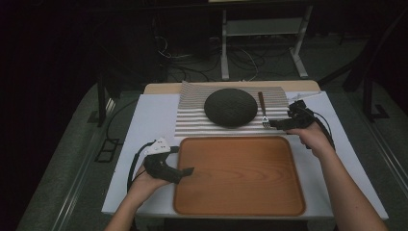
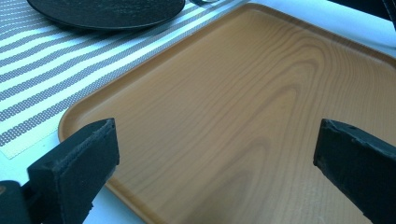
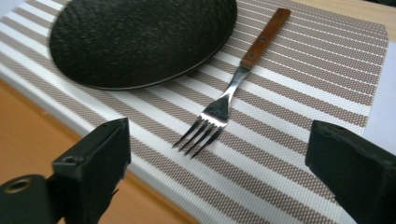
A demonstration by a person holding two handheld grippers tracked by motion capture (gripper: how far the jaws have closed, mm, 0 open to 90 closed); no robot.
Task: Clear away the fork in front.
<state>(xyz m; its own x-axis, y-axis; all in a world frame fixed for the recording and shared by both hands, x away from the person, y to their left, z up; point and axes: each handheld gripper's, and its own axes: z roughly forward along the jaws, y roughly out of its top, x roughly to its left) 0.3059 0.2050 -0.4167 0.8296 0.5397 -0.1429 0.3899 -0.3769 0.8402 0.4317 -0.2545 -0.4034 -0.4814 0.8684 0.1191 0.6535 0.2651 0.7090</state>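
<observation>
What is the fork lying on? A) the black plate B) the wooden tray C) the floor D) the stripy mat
D: the fork lies flat on the stripy mat, beside the black plate, with the open right gripper in front of its prongs.

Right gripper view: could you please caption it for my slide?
Open right gripper poised over fork beside dark plate on striped mat.

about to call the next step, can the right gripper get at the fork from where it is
Probably yes. The right gripper is open and aimed at the fork, which lies flat on the striped mat beside the dark plate, with nothing between.
</observation>
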